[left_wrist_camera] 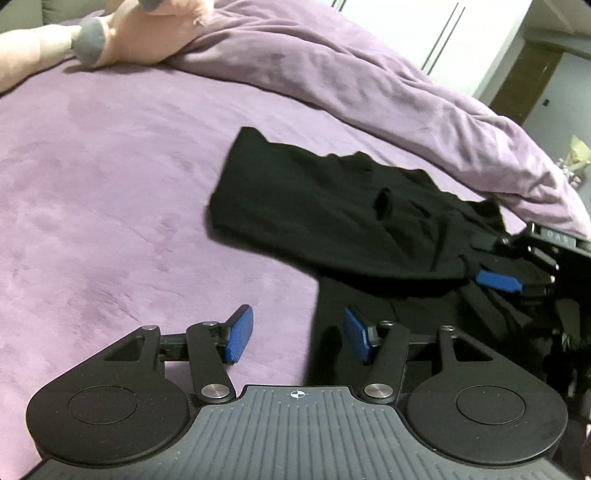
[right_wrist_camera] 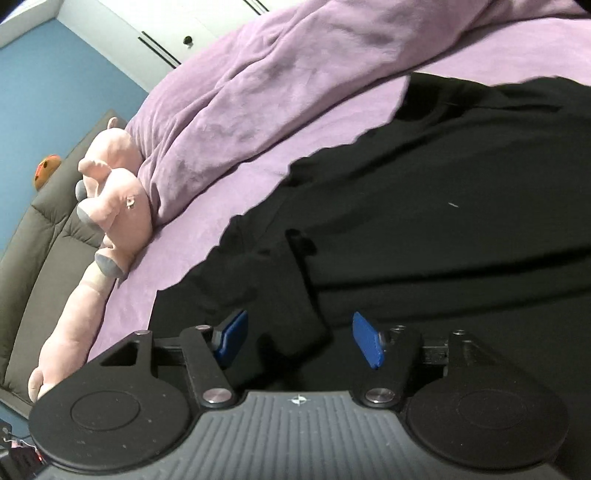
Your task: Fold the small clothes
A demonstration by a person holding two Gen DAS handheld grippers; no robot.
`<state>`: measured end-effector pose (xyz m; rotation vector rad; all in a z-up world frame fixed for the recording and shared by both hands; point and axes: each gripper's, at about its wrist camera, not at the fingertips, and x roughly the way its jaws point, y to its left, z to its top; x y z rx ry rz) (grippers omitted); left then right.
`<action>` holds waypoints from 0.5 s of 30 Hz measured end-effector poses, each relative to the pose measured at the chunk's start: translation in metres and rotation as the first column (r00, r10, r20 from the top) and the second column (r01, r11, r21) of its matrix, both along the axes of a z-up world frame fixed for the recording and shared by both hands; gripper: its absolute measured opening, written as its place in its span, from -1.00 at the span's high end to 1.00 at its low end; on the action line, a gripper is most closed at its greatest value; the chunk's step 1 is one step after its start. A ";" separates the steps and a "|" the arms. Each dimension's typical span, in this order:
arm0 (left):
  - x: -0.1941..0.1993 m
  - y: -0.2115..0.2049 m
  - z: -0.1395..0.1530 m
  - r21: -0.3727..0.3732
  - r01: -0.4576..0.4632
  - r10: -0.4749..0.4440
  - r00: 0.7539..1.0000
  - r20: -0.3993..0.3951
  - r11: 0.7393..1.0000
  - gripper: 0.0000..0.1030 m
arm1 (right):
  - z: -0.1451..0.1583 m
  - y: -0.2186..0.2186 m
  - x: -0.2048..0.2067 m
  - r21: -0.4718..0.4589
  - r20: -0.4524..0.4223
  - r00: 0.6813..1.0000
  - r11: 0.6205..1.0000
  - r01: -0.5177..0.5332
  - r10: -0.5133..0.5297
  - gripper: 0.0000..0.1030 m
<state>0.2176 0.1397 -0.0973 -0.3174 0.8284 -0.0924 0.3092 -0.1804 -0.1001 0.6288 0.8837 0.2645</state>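
- Lying partly folded on the purple bed (left_wrist_camera: 110, 184): black garment (left_wrist_camera: 332, 214).
- Tilting down over the garment's near edge, left gripper (left_wrist_camera: 298, 334), fingers spread, pinching nothing.
- Angling down over the black cloth, right gripper (right_wrist_camera: 298, 338), fingers spread, gripping nothing.
- Resting near the rumpled blanket (right_wrist_camera: 258, 92): pink plush toy (right_wrist_camera: 118, 192).

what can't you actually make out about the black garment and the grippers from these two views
- Black garment: its type is unreadable; in the left wrist view the right gripper covers its near right end.
- In the right wrist view the garment runs off the right edge.
- Right gripper: open, but dark cloth on dark cloth hides whether a fold sits between the pads.
- Plush toy: cut off by the top edge.
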 end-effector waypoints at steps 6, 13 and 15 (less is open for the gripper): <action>0.008 -0.004 0.006 0.020 0.001 -0.001 1.000 0.013 1.000 -0.17 | 0.010 0.020 0.013 -0.078 -0.006 0.997 0.994 -0.072 0.072 0.85; 0.030 -0.028 0.020 -0.014 0.006 -0.005 0.999 0.048 1.000 -0.31 | 0.110 -0.048 -0.035 -0.058 0.420 0.906 0.994 0.091 -0.058 0.89; 0.038 -0.038 0.017 -0.013 0.023 -0.022 0.999 0.038 1.000 -0.32 | 0.107 -0.066 -0.045 -0.145 0.428 0.901 0.980 0.137 -0.063 0.89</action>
